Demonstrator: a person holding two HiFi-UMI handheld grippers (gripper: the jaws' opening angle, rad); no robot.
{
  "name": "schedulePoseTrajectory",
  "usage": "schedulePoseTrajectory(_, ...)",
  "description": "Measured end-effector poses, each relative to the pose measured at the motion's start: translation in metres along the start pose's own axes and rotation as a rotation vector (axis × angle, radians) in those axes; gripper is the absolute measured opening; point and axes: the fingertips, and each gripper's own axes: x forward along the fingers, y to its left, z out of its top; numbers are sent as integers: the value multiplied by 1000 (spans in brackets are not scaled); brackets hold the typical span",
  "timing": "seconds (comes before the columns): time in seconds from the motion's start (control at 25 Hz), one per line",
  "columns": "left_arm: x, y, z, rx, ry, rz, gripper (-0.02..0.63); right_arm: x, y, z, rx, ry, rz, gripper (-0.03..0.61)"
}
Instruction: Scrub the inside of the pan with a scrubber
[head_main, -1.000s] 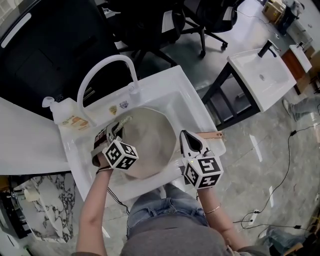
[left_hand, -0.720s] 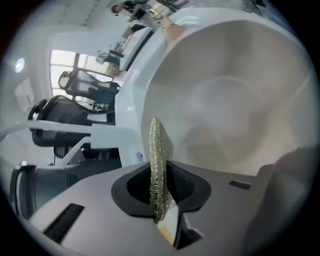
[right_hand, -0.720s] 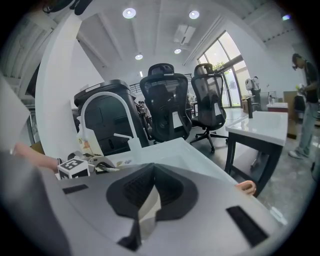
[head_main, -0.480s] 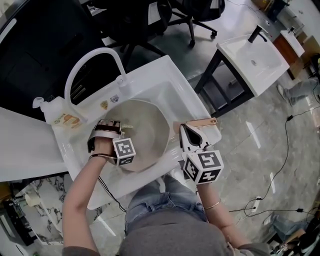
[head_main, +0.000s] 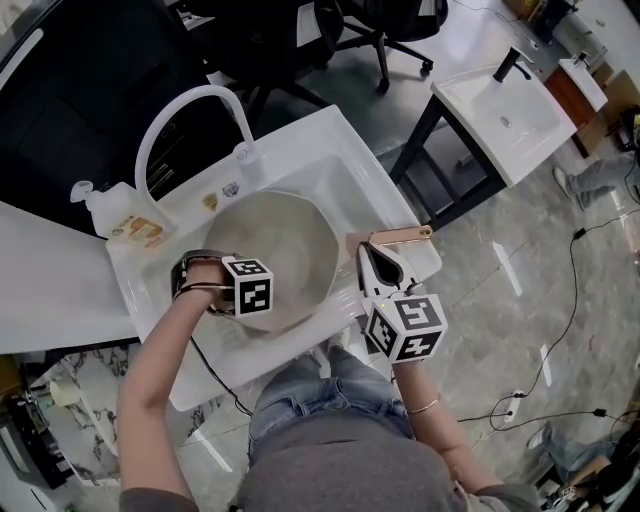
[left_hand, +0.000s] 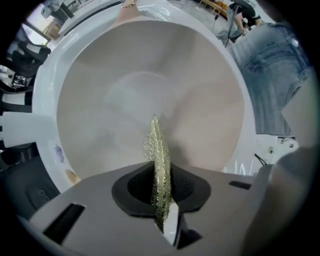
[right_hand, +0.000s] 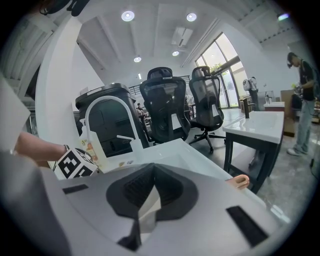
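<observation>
Your left gripper (left_hand: 159, 210) has shifted to the near-left rim of the pan (head_main: 290, 245). It is clenched on the scrubber (left_hand: 157, 150), which stands edge-on over the pan's pale interior. Your right gripper (head_main: 368, 258) is clamped on the pan's right rim, beside the copper handle (head_main: 402, 237). Pan sits in the white sink (head_main: 310, 150), below the faucet (head_main: 243, 150).

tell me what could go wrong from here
1. The right gripper is shut by the pan handle, not on it, so the pan could turn or slide in the sink under scrubbing.
2. The left gripper pinches the thin mesh scrubber edge-on; it may fold or slip out.
</observation>
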Motion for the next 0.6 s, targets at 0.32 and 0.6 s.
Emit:
schedulePoseTrajectory(0.32, -10, -51, 15, 31, -53, -221, 63, -11, 1, -3, 7, -4, -7, 11)
schedulePoseTrajectory(0.6, -29, -69, 42, -21, -215, -380, 63, -18, 1, -5, 6, 6, -8, 11)
